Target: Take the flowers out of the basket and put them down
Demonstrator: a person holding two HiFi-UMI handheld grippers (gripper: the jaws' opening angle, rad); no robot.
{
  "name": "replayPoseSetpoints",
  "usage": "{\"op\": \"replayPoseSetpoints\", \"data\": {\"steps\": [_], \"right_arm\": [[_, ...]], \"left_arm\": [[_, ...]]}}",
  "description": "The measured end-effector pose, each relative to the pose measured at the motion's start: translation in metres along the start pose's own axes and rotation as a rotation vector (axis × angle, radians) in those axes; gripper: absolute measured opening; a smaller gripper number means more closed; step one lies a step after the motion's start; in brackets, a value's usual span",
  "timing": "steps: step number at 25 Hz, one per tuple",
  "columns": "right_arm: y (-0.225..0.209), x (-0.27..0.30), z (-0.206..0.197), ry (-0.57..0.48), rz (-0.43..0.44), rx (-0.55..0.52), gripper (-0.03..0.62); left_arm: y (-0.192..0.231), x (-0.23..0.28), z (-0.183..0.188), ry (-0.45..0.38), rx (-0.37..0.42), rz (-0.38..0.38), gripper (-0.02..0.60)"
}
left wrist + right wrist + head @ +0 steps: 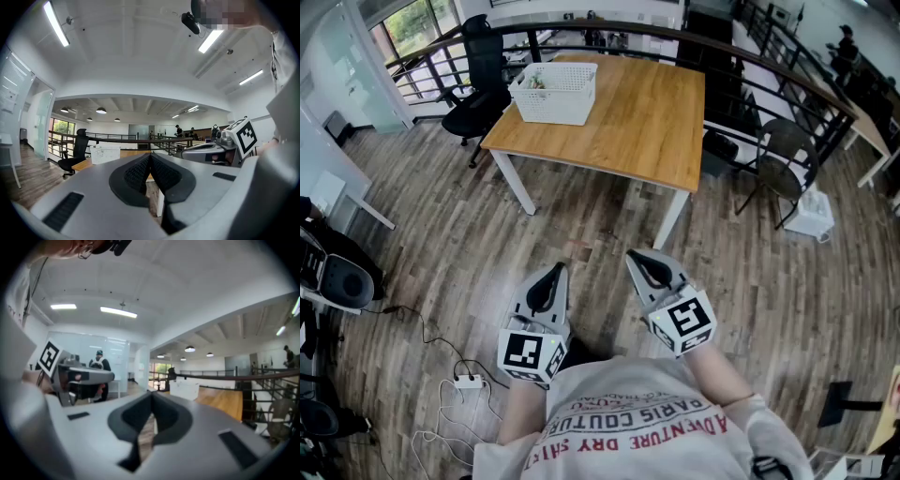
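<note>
A white slatted basket (555, 92) stands on the far left corner of a wooden table (628, 122); a bit of green and pale flowers (532, 82) shows inside it. My left gripper (553, 274) and right gripper (639, 258) hang close to my chest over the wooden floor, well short of the table. Both are shut with nothing between the jaws. In the left gripper view the basket (105, 154) sits far ahead beyond the closed left gripper (150, 157), with the right gripper's marker cube (244, 136) beside it. The right gripper (151, 397) view shows the basket (183, 389) distant too.
A black office chair (481, 89) stands left of the table and a dark chair (787, 164) to its right. A curved black railing (694, 42) runs behind the table. A power strip with cables (469, 382) lies on the floor at left. People stand far off.
</note>
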State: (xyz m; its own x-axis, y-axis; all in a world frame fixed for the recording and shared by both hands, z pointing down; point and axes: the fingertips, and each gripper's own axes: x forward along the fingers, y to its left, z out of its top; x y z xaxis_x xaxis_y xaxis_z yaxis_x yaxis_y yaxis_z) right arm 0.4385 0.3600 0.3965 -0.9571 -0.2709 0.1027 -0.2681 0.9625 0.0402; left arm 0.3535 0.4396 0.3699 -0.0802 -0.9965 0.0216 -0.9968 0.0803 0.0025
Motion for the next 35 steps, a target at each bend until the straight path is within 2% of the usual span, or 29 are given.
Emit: {"op": "replayPoseSetpoints", "data": {"steps": [10,21,27,35], "right_arm": [[-0.003,0.004,0.001,-0.005,-0.02,0.004,0.029],[-0.011,0.037,-0.013,0.022,-0.052,0.079,0.029],[-0.018,0.098,0.003,-0.002,-0.103,0.095,0.029],[-0.024,0.223,0.021,0.027,-0.151,0.124,0.029]], "left_arm": [[0.011,0.001,-0.004,0.013,-0.012,0.003,0.026],[0.045,0.013,-0.015,0.041,-0.026,-0.007,0.026],[0.107,0.036,-0.013,0.047,-0.043,-0.012,0.026],[0.233,0.08,0.002,0.037,-0.046,-0.023,0.026]]}}
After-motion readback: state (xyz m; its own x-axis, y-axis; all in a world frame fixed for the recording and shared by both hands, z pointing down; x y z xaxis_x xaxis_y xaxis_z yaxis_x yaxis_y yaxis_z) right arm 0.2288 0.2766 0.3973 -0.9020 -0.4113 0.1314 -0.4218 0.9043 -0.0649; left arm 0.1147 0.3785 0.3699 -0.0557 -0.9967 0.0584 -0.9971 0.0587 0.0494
